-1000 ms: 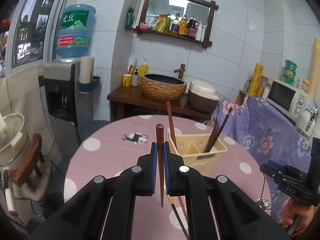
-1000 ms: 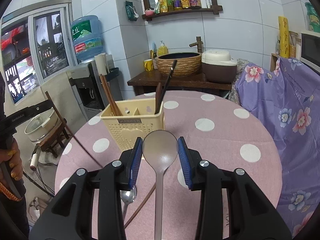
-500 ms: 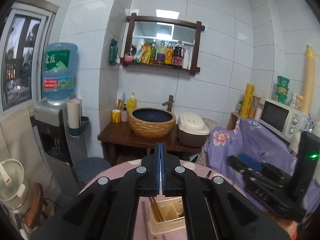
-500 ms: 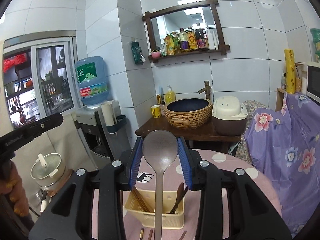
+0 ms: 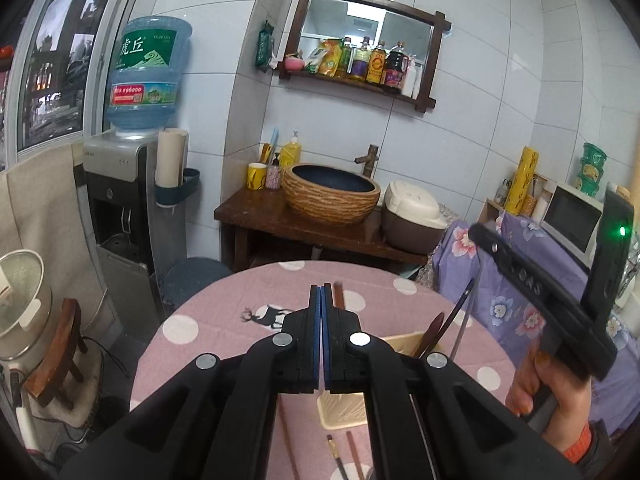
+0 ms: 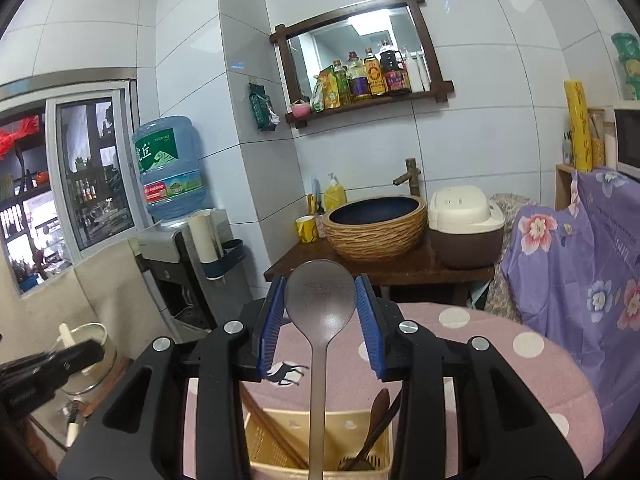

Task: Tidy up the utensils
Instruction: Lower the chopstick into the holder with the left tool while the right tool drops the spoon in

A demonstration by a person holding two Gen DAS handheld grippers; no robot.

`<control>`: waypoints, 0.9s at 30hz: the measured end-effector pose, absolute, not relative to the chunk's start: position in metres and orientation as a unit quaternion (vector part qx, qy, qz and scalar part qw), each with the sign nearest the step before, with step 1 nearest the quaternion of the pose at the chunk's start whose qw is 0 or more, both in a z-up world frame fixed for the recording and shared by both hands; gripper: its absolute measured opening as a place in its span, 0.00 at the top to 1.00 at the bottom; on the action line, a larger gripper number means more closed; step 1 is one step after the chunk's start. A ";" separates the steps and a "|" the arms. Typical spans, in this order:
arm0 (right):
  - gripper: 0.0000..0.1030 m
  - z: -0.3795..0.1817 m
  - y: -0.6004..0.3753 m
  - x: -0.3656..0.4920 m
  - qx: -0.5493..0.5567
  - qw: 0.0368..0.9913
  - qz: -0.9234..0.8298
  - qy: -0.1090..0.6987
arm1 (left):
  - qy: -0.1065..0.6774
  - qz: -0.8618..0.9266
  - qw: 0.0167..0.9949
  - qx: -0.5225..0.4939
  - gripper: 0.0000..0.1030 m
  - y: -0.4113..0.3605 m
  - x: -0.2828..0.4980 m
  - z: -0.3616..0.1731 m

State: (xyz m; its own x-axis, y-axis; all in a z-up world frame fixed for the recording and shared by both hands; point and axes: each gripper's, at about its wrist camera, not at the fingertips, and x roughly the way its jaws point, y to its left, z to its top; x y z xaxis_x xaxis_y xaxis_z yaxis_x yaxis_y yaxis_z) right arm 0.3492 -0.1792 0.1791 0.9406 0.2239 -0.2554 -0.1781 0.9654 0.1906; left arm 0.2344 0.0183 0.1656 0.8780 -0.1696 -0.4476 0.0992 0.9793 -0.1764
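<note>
Two tools: your right tool [image 6: 320,320] pinches the ladle [image 6: 320,300] by its stiff, light, slippery bowl, handle dangling over the caddy [image 6: 320,440] below; grip its neck instead. Your left tool [image 5: 321,336] is shut, empty.

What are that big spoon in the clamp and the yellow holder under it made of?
The spoon looks like matte grey plastic or nylon: dull, slightly frosted bowl, no metallic glint, though brushed metal can't be ruled out. The right gripper clamps its bowl. The holder appears to be cream-yellow moulded plastic, judging by its thin walls and perforated grid side.
</note>
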 end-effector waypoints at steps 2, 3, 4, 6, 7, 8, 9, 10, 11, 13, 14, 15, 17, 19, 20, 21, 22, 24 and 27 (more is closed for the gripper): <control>0.64 0.170 -0.174 0.354 0.070 0.985 0.091 0.131 | 0.247 -0.062 0.964 -0.069 0.98 0.020 0.234 0.152; 0.64 0.165 -0.172 0.356 0.066 0.985 0.086 0.132 | 0.253 -0.058 0.963 -0.071 0.98 0.023 0.235 0.145; 0.64 0.159 -0.170 0.357 0.062 0.986 0.081 0.132 | 0.261 -0.055 0.961 -0.074 0.98 0.026 0.236 0.137; 0.64 0.146 -0.166 0.357 0.051 0.987 0.075 0.133 | 0.275 -0.046 0.957 -0.076 0.98 0.031 0.239 0.121; 0.64 0.140 -0.164 0.356 0.043 0.987 0.074 0.133 | 0.283 -0.040 0.955 -0.077 0.98 0.034 0.240 0.112; 0.64 0.135 -0.162 0.354 0.036 0.988 0.073 0.132 | 0.293 -0.036 0.952 -0.080 0.98 0.037 0.242 0.101; 0.64 0.130 -0.161 0.351 0.025 0.989 0.070 0.131 | 0.302 -0.034 0.949 -0.083 0.98 0.039 0.244 0.093; 0.64 0.124 -0.160 0.348 0.017 0.989 0.068 0.128 | 0.313 -0.035 0.945 -0.086 0.98 0.041 0.245 0.082; 0.64 0.120 -0.159 0.345 0.011 0.989 0.069 0.129 | 0.325 -0.036 0.941 -0.086 0.98 0.041 0.247 0.072; 0.64 0.110 -0.159 0.343 0.010 0.986 0.079 0.146 | 0.341 -0.036 0.935 -0.087 0.98 0.041 0.249 0.056; 0.64 0.106 -0.160 0.341 0.010 0.985 0.079 0.154 | 0.349 -0.037 0.932 -0.089 0.98 0.040 0.250 0.047; 0.64 0.101 -0.160 0.338 0.007 0.984 0.076 0.163 | 0.357 -0.039 0.929 -0.092 0.98 0.040 0.250 0.040; 0.64 0.092 -0.162 0.335 0.006 0.980 0.080 0.181 | 0.371 -0.039 0.923 -0.094 0.98 0.039 0.251 0.026; 0.64 0.083 -0.167 0.331 0.010 0.977 0.078 0.196 | 0.380 -0.037 0.919 -0.094 0.96 0.039 0.253 0.016; 0.64 0.079 -0.170 0.329 0.012 0.976 0.080 0.205 | 0.384 -0.036 0.918 -0.095 0.94 0.039 0.254 0.011; 0.64 0.076 -0.171 0.328 0.013 0.974 0.082 0.213 | 0.389 -0.034 0.916 -0.094 0.89 0.039 0.255 0.006; 0.64 0.072 -0.171 0.327 0.013 0.972 0.083 0.221 | 0.391 -0.033 0.915 -0.092 0.85 0.038 0.257 0.003; 0.64 0.066 -0.170 0.325 0.008 0.970 0.085 0.227 | 0.396 -0.032 0.914 -0.083 0.64 0.035 0.259 -0.004; 0.58 0.061 -0.169 0.319 -0.004 0.970 0.082 0.228 | 0.404 -0.034 0.912 -0.062 0.60 0.027 0.262 -0.013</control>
State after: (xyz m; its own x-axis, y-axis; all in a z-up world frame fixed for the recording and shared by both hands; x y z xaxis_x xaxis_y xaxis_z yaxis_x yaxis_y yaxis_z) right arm 0.3190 -0.1690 0.0607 0.8821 0.1580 -0.4437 -0.1612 0.9864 0.0308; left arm 0.2623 0.0270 -0.0135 0.6713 -0.1114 -0.7328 0.0115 0.9901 -0.1400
